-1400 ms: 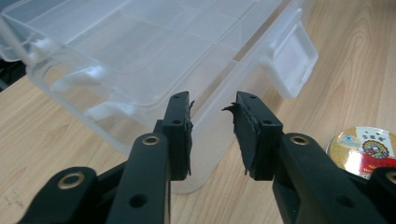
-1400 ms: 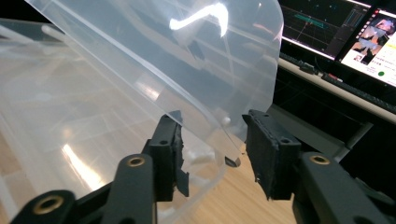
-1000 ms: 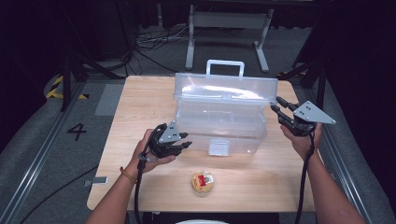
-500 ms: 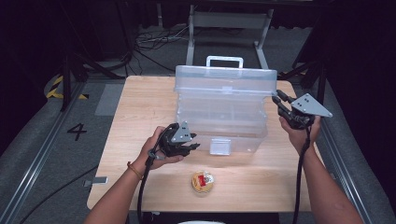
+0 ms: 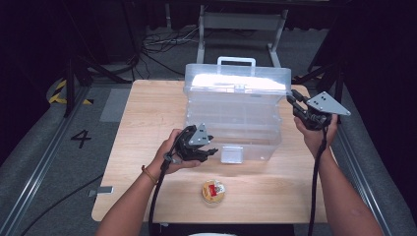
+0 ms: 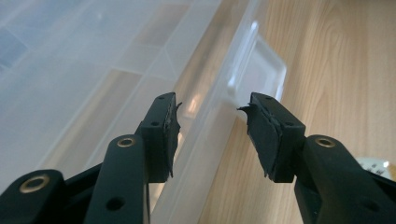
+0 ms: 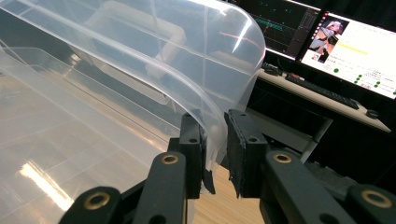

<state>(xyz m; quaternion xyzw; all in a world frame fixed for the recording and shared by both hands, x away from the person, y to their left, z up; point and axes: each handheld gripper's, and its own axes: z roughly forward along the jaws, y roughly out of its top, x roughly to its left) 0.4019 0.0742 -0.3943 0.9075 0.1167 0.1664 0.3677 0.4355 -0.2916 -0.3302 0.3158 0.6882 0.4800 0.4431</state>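
On the table (image 5: 147, 113) at our left, our left gripper (image 5: 210, 151) sits by the front wall of the clear box (image 5: 231, 123), just left of its latch (image 5: 231, 154). Its jaws have just been opening; they stand about half apart astride the box's front rim, pads clear of the plastic, holding nothing. Compared with a second ago, this hand has slid along the front toward the latch, and the lid (image 5: 238, 82), tilted then, now lies level over the box (so closing looks nearly done, and the latch is probably next). Below, near the table's front edge, a small cup (image 5: 213, 191) stands apart, untouched. At the right end, our right gripper (image 7: 215, 140) has just been closing: its jaws stand narrow around the lid's curved corner, with slight gaps visible, so we cannot tell whether they truly pinch it.
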